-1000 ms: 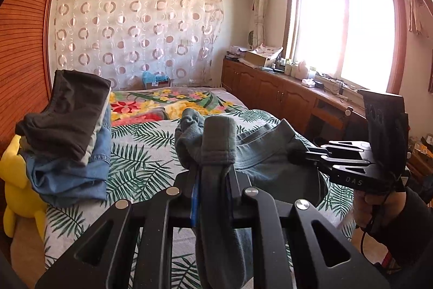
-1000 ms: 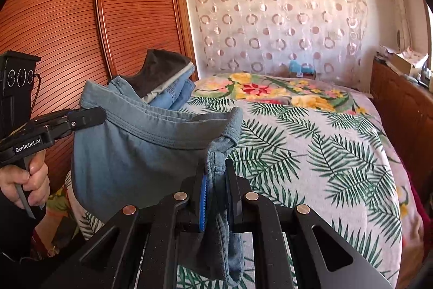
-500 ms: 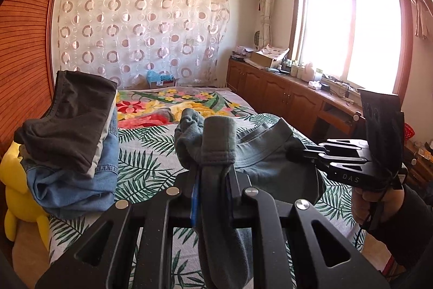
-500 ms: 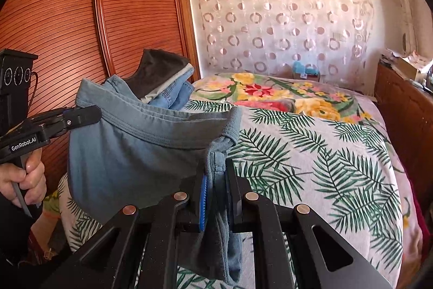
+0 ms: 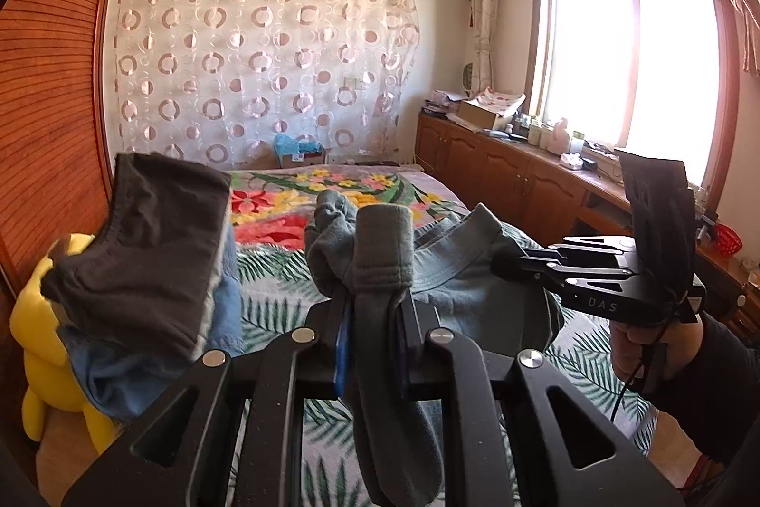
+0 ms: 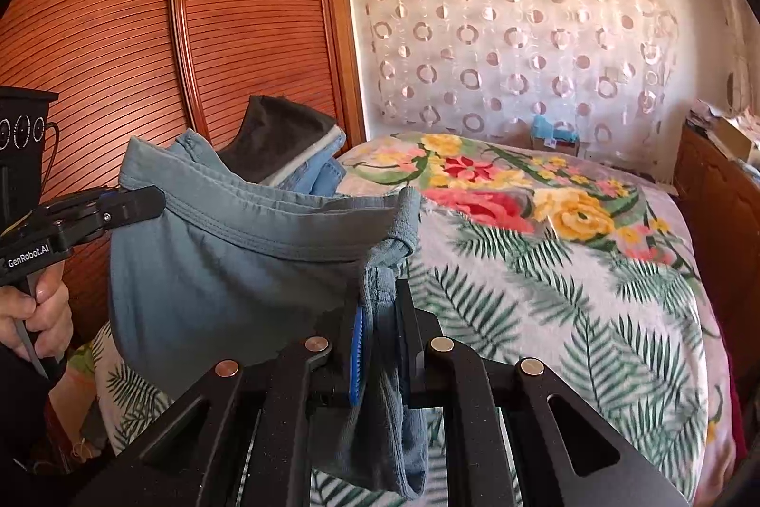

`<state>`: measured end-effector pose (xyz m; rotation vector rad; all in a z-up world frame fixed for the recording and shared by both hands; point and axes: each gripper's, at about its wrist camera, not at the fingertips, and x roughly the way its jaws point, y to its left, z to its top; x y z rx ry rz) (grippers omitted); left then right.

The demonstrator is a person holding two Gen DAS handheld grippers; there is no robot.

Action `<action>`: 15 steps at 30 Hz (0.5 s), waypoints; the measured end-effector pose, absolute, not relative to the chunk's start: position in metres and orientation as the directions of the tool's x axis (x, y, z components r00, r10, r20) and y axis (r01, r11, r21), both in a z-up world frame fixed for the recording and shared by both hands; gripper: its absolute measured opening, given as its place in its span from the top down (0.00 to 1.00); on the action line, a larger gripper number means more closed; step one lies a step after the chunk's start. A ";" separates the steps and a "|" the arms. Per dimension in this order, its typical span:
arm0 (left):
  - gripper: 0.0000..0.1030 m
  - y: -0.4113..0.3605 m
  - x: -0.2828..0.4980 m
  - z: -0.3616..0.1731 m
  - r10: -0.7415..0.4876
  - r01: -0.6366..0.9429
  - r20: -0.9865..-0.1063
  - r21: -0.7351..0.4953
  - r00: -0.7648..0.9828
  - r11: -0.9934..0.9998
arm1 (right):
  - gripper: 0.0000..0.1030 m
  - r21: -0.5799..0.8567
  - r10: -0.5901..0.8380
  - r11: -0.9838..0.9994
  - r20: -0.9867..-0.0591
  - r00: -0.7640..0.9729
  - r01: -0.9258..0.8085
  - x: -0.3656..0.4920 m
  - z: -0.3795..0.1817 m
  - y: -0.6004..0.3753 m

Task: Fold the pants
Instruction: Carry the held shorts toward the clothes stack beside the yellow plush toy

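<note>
Grey-blue pants (image 6: pixel 228 269) hang in the air above the bed, held by the waistband between both grippers. My left gripper (image 5: pixel 373 307) is shut on one end of the waistband (image 5: pixel 382 250); it also shows in the right wrist view (image 6: pixel 137 203). My right gripper (image 6: pixel 380 317) is shut on the other end of the waistband; it also shows in the left wrist view (image 5: pixel 510 262). The pants' lower part hangs below the grippers and is mostly hidden.
A bed with a palm-leaf and flower blanket (image 6: pixel 570 269) lies below. A pile of folded clothes, dark on top of denim (image 5: pixel 142 250), sits at its left side on a yellow plush toy (image 5: pixel 33 317). A wooden wardrobe (image 6: pixel 142 55) stands left; cabinets (image 5: pixel 522 184) run under the window.
Both grippers have risen a little with the pants still stretched between them. The grips have not changed.
</note>
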<state>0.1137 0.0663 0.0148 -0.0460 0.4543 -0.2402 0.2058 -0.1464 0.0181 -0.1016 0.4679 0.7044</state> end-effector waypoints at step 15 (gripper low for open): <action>0.84 0.131 0.141 0.037 -0.101 0.081 -0.379 -0.070 0.920 0.994 | 0.89 -0.055 0.648 0.688 -0.400 0.648 -0.723 0.281 0.063 -0.069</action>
